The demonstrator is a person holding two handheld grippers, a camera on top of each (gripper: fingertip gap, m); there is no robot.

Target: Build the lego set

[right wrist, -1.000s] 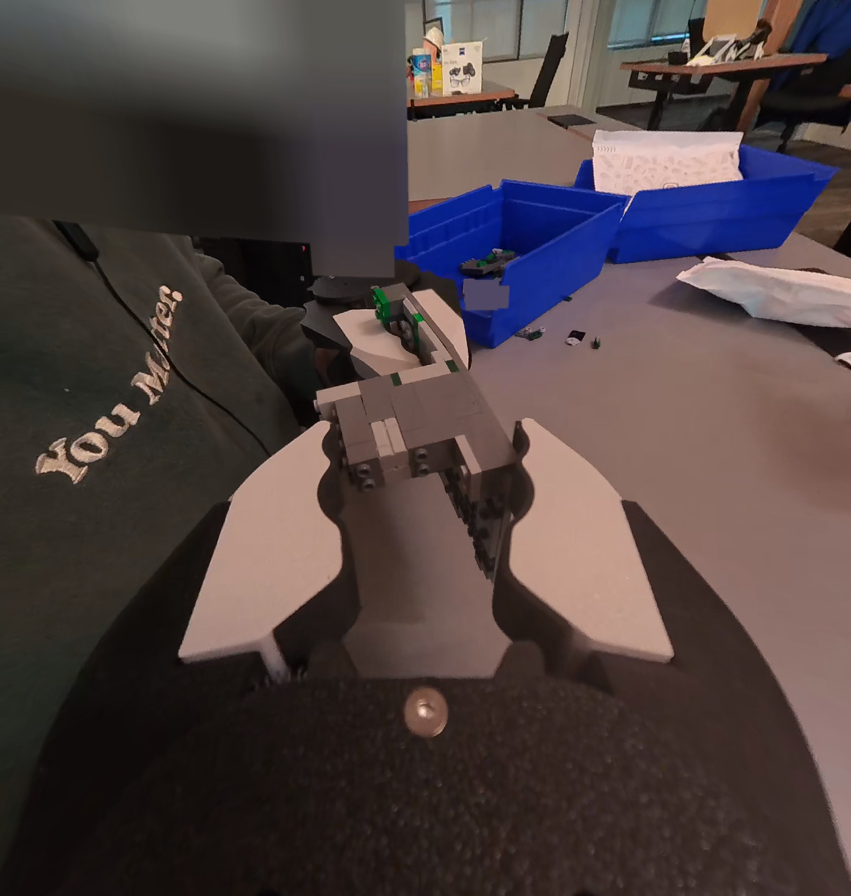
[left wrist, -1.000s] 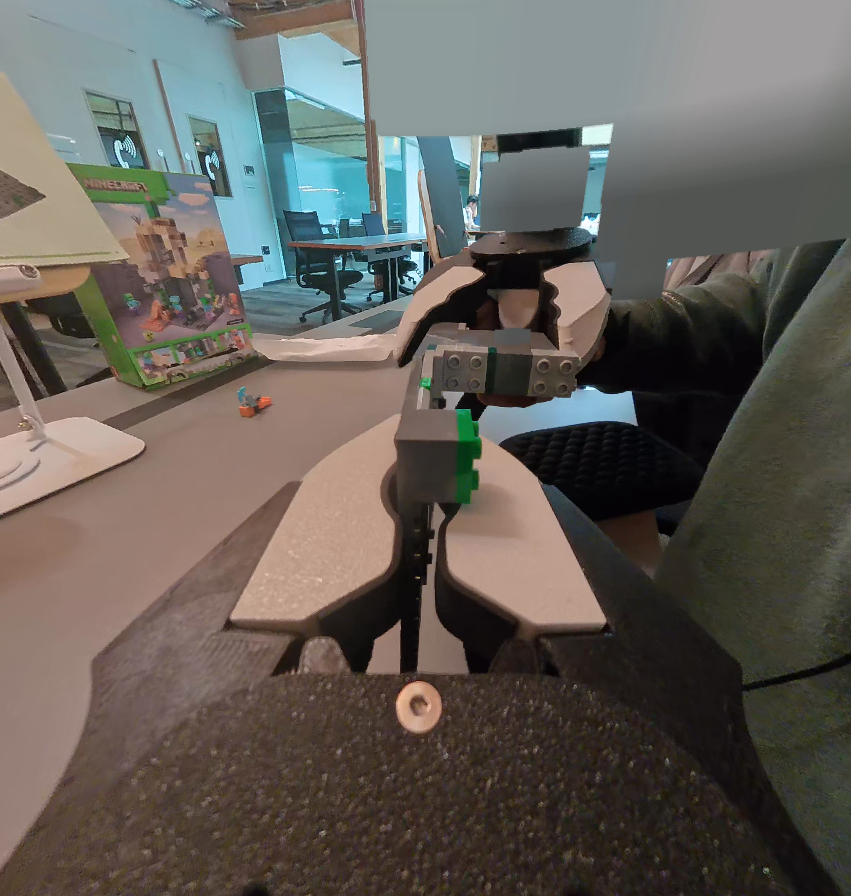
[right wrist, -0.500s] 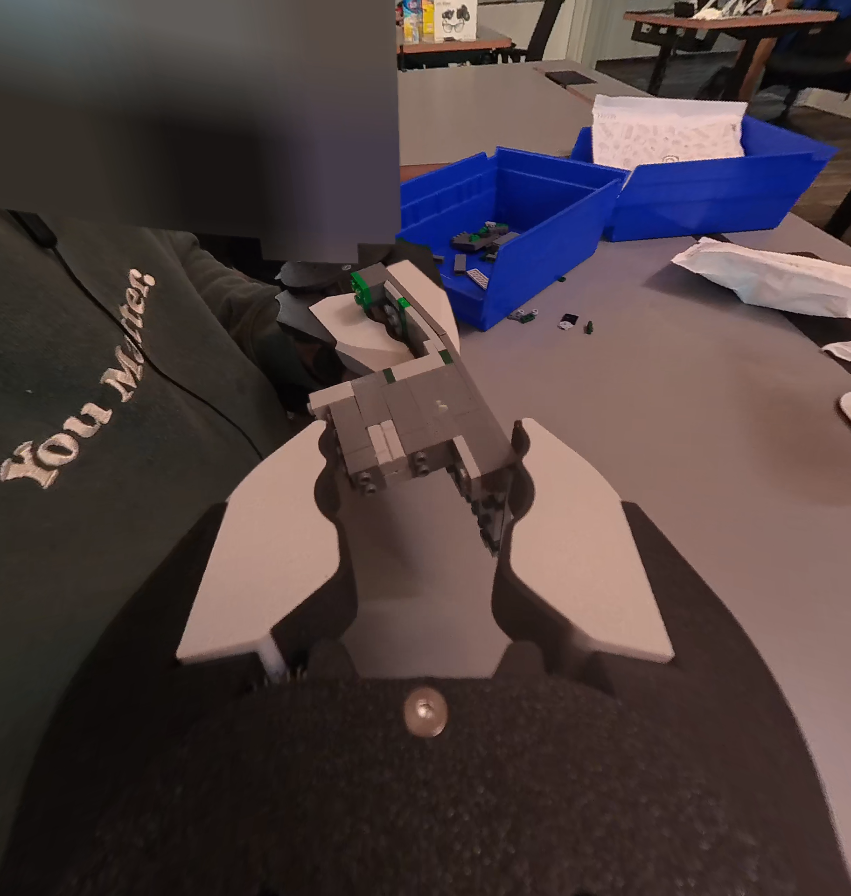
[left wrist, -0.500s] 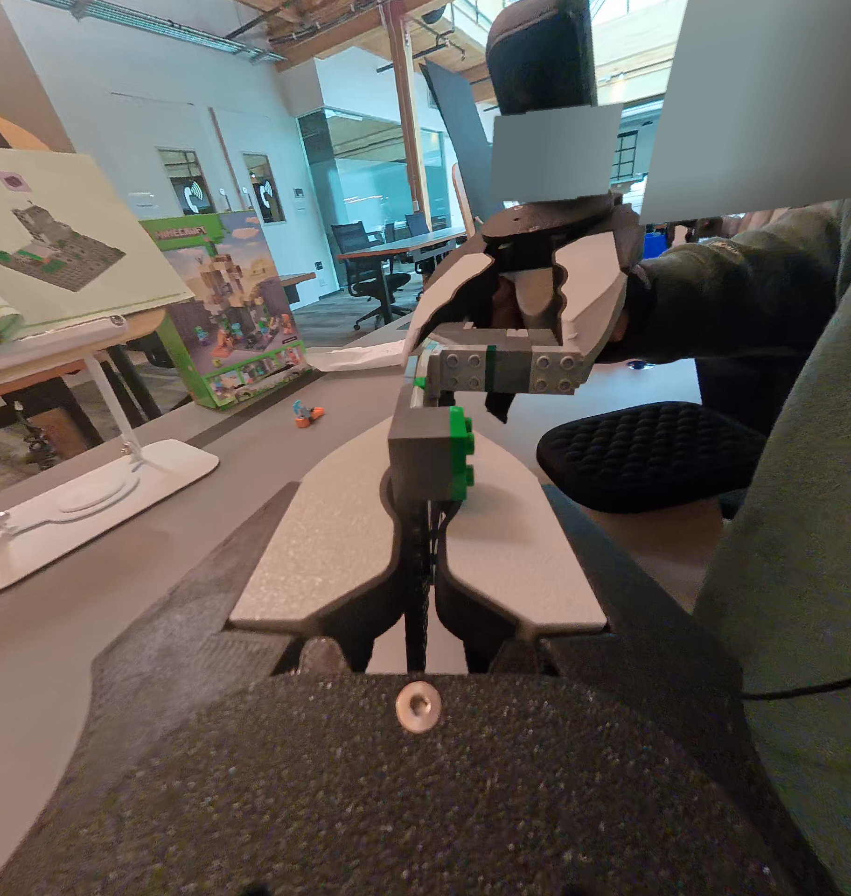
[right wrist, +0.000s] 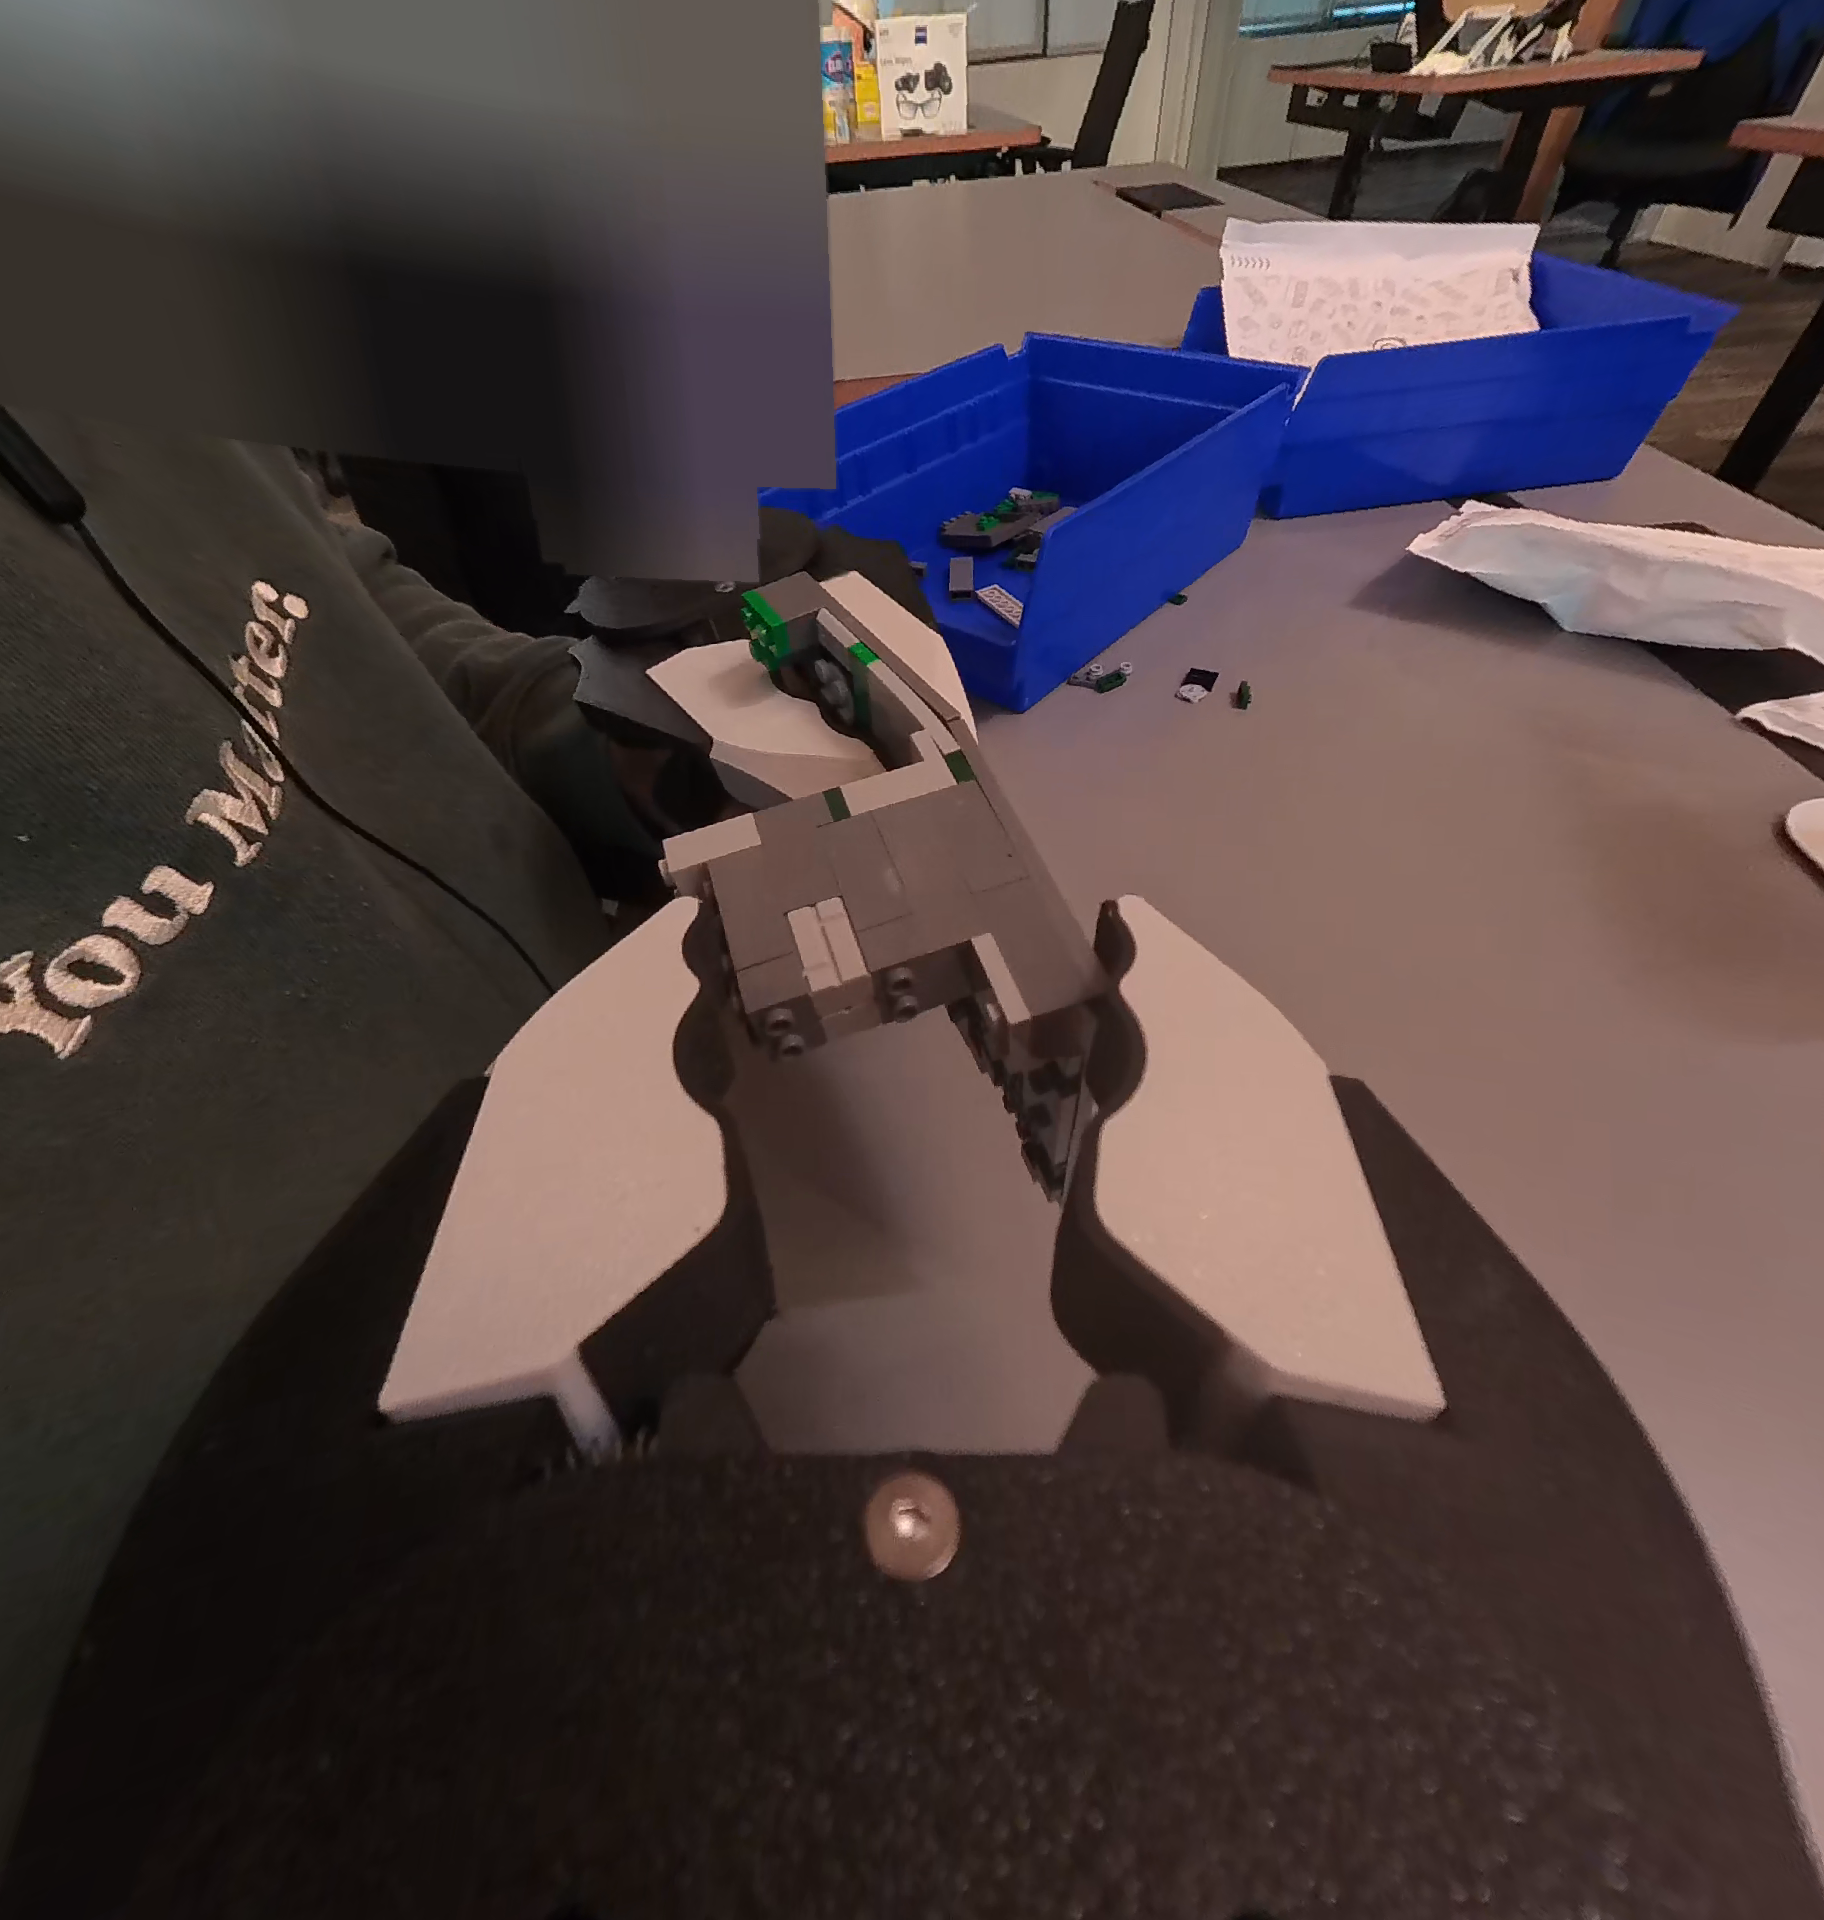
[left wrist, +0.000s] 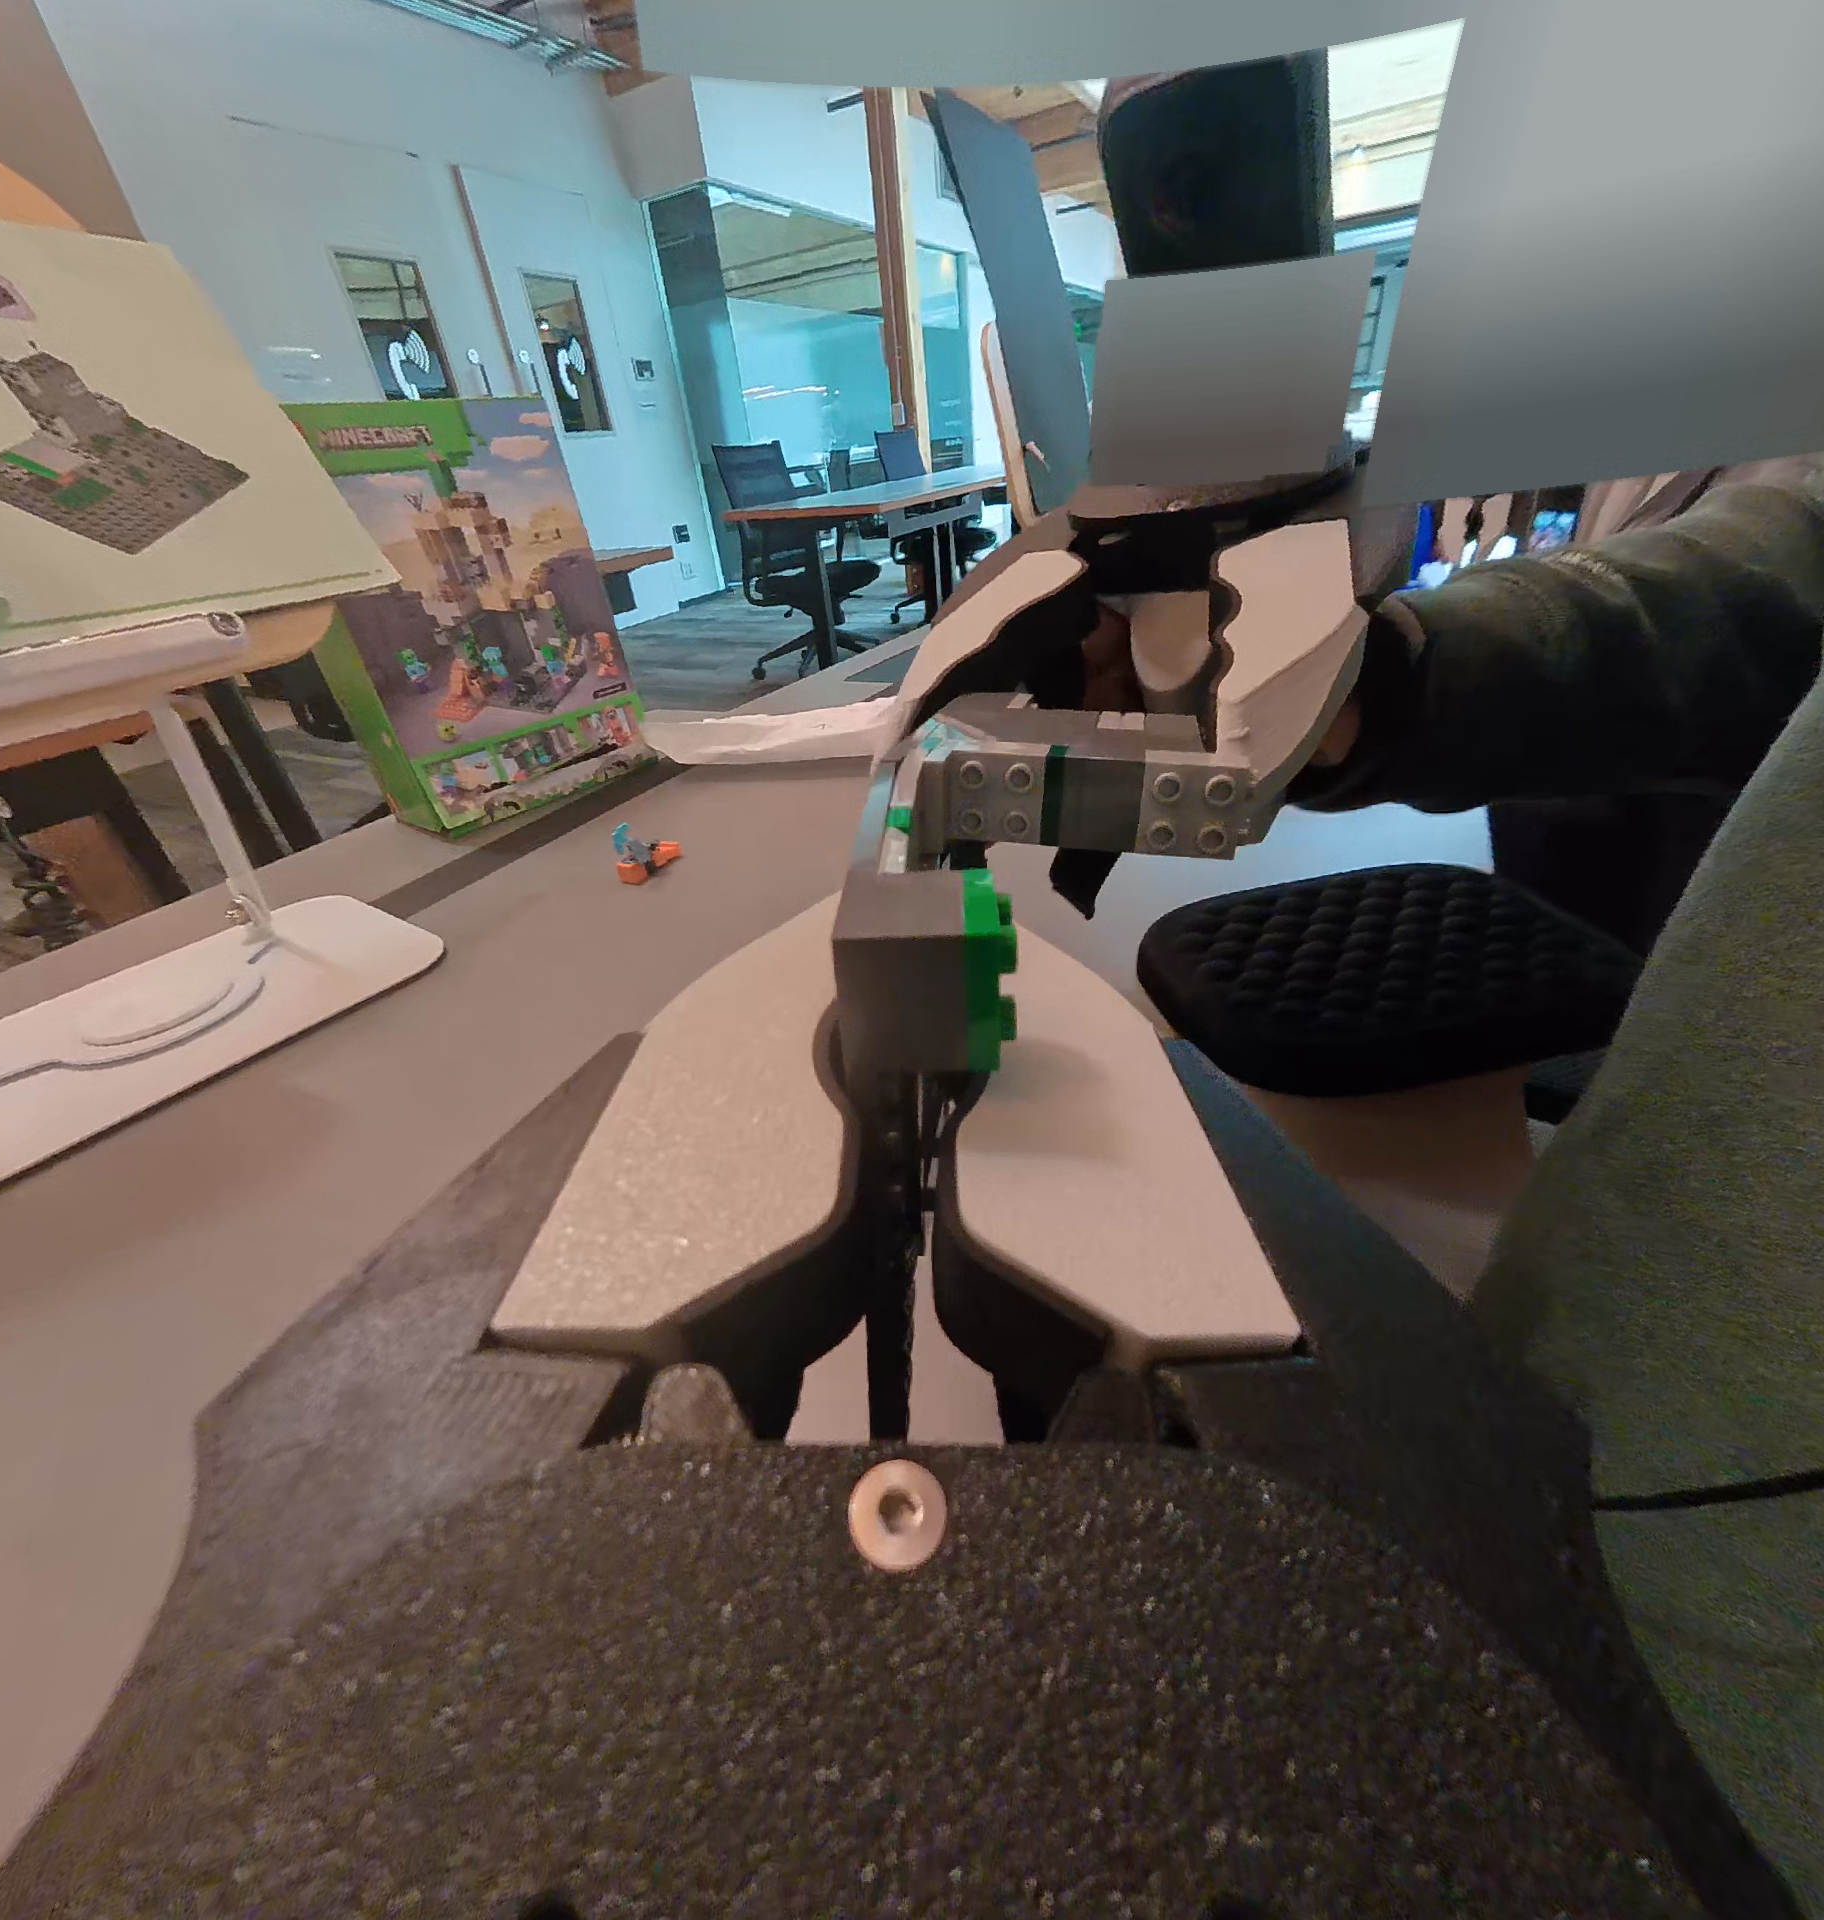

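A grey lego build (left wrist: 903,966) with green bricks and a dark plate is held in the air between both grippers, by the person's chest. My left gripper (left wrist: 923,997) is shut on the plate, which stands edge-on between its fingers. My right gripper (right wrist: 903,935) is shut on the build's grey wall section (right wrist: 866,883), one finger on each side. In the left wrist view the right gripper (left wrist: 1090,769) grips the studded grey block (left wrist: 1095,800) from behind. In the right wrist view the left gripper (right wrist: 835,675) shows at the far end of the build.
A blue bin (right wrist: 1126,582) with several loose pieces and a second blue bin (right wrist: 1490,416) holding a white bag stand on the grey table. Small pieces (right wrist: 1199,686) lie nearby. On the left are the set's box (left wrist: 482,623), a booklet on a white stand (left wrist: 108,457) and a small figure (left wrist: 643,852). The tips of both grippers are at nearly the same place.
Both grippers have lifted and tilted the build a little while keeping their hold. The booklet on its stand has come further into the left wrist view.
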